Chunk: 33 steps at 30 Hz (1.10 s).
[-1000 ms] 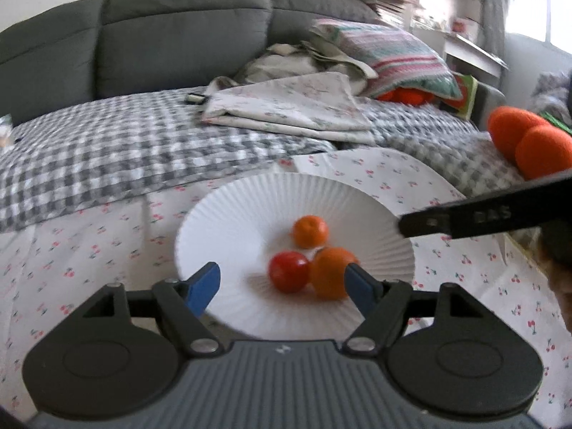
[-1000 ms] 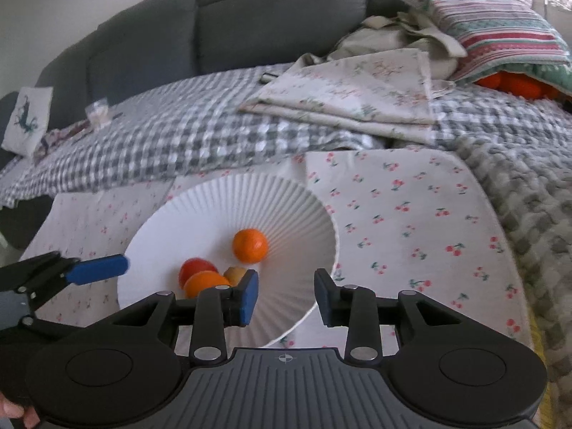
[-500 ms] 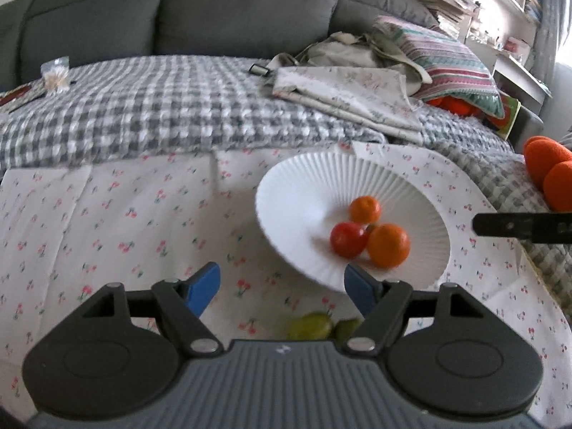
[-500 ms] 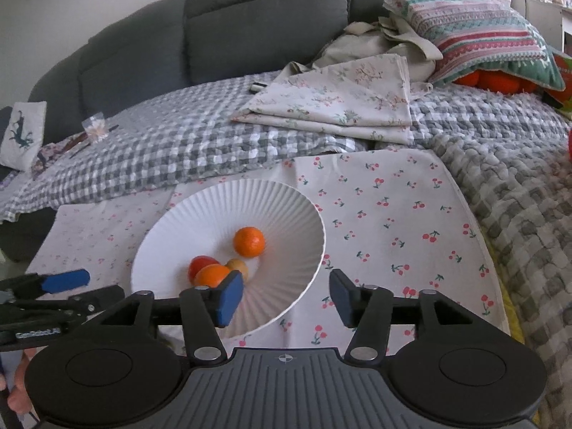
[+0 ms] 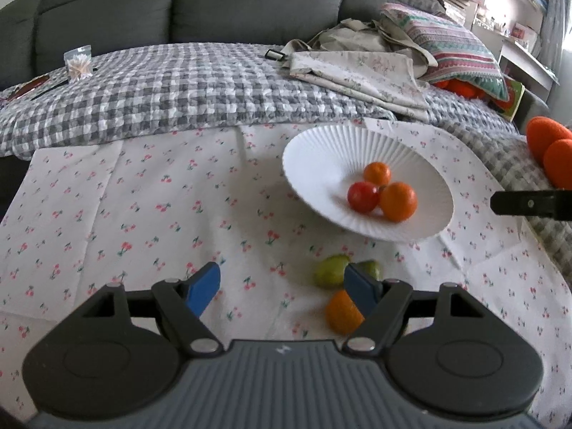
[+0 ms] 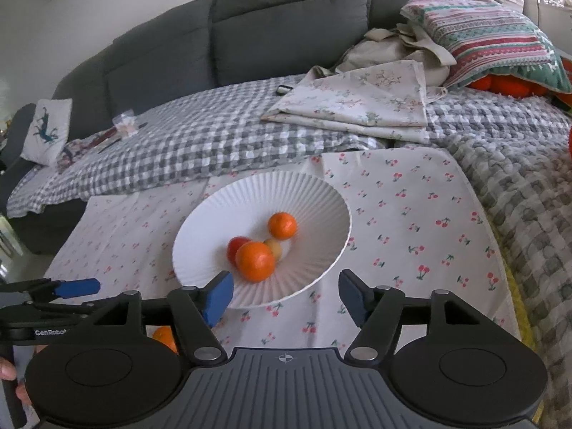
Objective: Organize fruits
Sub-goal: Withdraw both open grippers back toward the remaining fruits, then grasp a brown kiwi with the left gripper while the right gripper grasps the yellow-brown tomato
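A white ribbed plate (image 5: pixel 321 150) (image 6: pixel 307 193) on the cherry-print cloth holds a red tomato (image 5: pixel 363 196), two oranges (image 5: pixel 398 201) (image 6: pixel 282 225) and a small yellowish fruit (image 6: pixel 273 246). On the cloth in front of the plate lie two green fruits (image 5: pixel 329 271) and an orange (image 5: pixel 341 312). My left gripper (image 5: pixel 282 287) is open and empty, just behind these loose fruits; its right finger partly hides them. My right gripper (image 6: pixel 286 296) is open and empty at the plate's near rim.
A grey checked blanket (image 5: pixel 186 85), folded floral cloths (image 6: pixel 357 103) and a striped pillow (image 6: pixel 493 39) lie behind on the grey sofa. Orange plush things (image 5: pixel 550 146) sit at the right. A small bag (image 5: pixel 78 62) lies at the far left.
Both grippers have pulled back from the plate. The right gripper's jaws have widened. The loose green fruits and orange have come into the left wrist view.
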### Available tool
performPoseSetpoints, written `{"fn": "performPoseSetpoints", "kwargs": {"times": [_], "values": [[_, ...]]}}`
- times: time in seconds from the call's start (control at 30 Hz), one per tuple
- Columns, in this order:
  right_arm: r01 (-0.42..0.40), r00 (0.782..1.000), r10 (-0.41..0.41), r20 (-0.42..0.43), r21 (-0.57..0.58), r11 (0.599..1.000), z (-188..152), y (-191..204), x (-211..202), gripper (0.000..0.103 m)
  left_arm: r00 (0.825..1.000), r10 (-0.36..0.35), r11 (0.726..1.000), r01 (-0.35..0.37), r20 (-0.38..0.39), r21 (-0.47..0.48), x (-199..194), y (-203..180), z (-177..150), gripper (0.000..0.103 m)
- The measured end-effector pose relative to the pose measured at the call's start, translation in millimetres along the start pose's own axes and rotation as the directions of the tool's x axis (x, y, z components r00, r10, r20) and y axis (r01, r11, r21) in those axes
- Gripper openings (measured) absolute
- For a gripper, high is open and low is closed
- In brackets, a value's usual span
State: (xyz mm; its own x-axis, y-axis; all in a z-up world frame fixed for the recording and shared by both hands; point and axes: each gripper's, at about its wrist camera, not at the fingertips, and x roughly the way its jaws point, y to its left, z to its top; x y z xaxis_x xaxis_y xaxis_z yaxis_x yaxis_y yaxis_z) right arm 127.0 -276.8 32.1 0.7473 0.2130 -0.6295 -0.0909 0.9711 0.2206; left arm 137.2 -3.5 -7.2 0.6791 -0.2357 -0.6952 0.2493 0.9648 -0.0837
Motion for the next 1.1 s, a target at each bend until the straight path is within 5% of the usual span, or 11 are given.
{"fn": "performPoseSetpoints", "kwargs": {"times": [0.53,1.1], "values": [[-0.069,0.995,0.061,-0.081,-0.096,0.993,-30.5,36.7,0.7,0.066,0.996,-0.019,0.997,0.026,-0.091,0.069,-1.6,-0.9,-36.5,0.073],[-0.137,0.972,0.113,-0.207,-0.105,0.985,-55.1,55.5,29.7,0.066,0.989,-0.04,0.989,0.059,-0.139,0.133,12.9,-8.9,-46.1,0.026]]}}
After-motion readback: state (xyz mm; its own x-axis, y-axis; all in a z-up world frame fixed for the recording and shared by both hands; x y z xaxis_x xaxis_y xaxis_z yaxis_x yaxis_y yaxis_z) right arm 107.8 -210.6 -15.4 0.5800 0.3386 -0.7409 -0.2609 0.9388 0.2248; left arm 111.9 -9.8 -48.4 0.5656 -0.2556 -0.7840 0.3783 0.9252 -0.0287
